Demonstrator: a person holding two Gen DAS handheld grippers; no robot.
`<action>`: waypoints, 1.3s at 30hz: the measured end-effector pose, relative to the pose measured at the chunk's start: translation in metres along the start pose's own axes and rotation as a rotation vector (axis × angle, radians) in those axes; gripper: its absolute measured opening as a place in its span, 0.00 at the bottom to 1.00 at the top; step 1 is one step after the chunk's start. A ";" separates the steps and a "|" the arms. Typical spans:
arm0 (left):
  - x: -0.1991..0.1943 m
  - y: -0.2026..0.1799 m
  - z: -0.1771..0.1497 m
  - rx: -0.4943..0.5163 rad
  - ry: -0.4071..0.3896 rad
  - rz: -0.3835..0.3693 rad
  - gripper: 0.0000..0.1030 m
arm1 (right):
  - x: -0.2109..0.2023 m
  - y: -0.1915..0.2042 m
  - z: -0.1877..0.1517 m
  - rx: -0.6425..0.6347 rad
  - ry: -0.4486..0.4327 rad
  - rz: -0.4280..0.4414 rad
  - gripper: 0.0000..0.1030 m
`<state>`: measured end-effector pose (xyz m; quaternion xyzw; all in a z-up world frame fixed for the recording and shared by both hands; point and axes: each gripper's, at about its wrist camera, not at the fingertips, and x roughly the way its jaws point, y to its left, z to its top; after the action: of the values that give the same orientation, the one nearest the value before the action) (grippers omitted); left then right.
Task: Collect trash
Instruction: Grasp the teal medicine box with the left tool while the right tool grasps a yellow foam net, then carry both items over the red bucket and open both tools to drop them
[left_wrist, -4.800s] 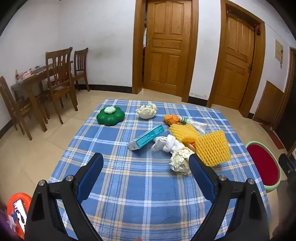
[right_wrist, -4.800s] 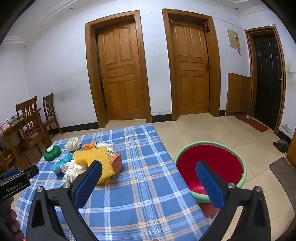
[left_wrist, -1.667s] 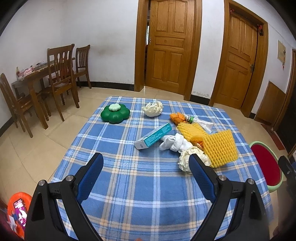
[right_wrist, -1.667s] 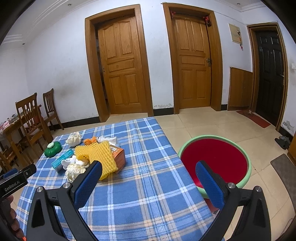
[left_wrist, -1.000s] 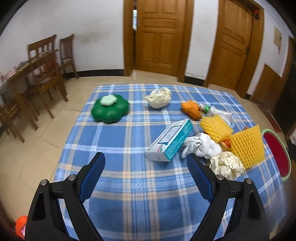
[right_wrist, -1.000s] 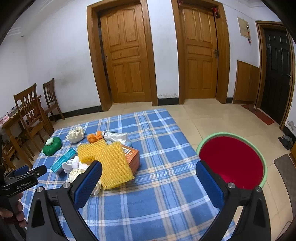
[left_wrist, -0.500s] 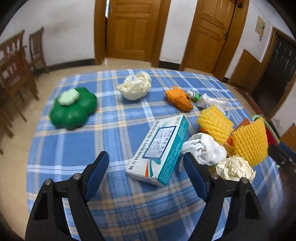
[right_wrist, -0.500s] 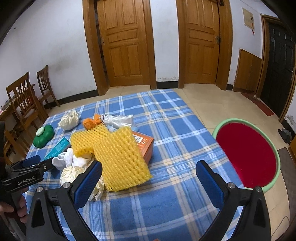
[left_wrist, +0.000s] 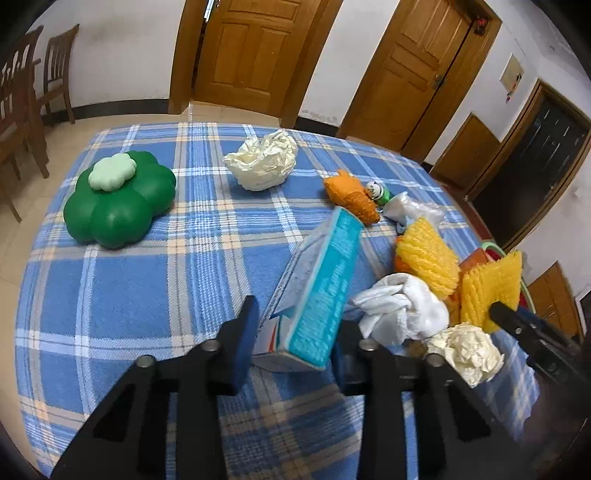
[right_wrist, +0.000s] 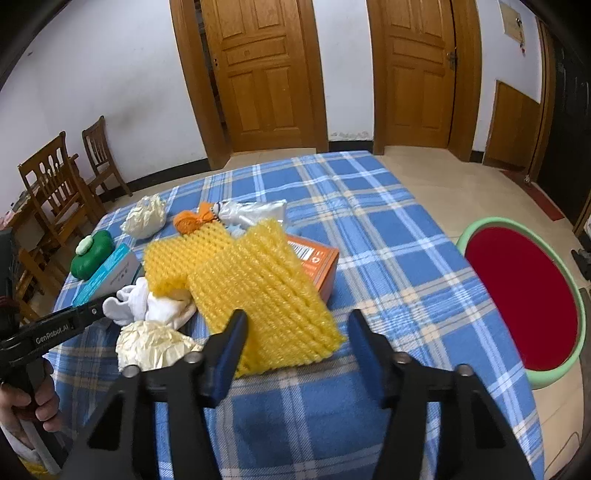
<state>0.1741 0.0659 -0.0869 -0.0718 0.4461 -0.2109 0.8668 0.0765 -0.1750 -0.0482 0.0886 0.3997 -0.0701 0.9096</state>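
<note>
Your left gripper (left_wrist: 295, 347) has its jaws clamped on the teal box (left_wrist: 317, 291) at lower centre, tilted up. Your right gripper (right_wrist: 295, 343) stands open around the yellow foam net (right_wrist: 258, 288). The red basin (right_wrist: 521, 299), right, holds nothing yet; every other scrap waits on the tabletop (right_wrist: 388, 229).

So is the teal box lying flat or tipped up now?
Tipped up. The teal box stands on one long edge between the left tool's fingers, its far end raised off the tablecloth.
</note>
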 end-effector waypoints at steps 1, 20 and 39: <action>-0.004 0.001 -0.001 -0.001 -0.005 -0.007 0.27 | 0.000 0.000 0.000 0.001 0.005 0.005 0.45; -0.071 -0.029 -0.023 -0.058 -0.111 -0.070 0.18 | -0.056 -0.002 -0.005 -0.037 -0.110 0.076 0.14; -0.096 -0.120 -0.010 0.036 -0.146 -0.150 0.18 | -0.112 -0.071 0.005 0.048 -0.221 0.037 0.14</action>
<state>0.0805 -0.0003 0.0164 -0.1049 0.3712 -0.2775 0.8799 -0.0097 -0.2389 0.0305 0.1095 0.2934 -0.0719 0.9470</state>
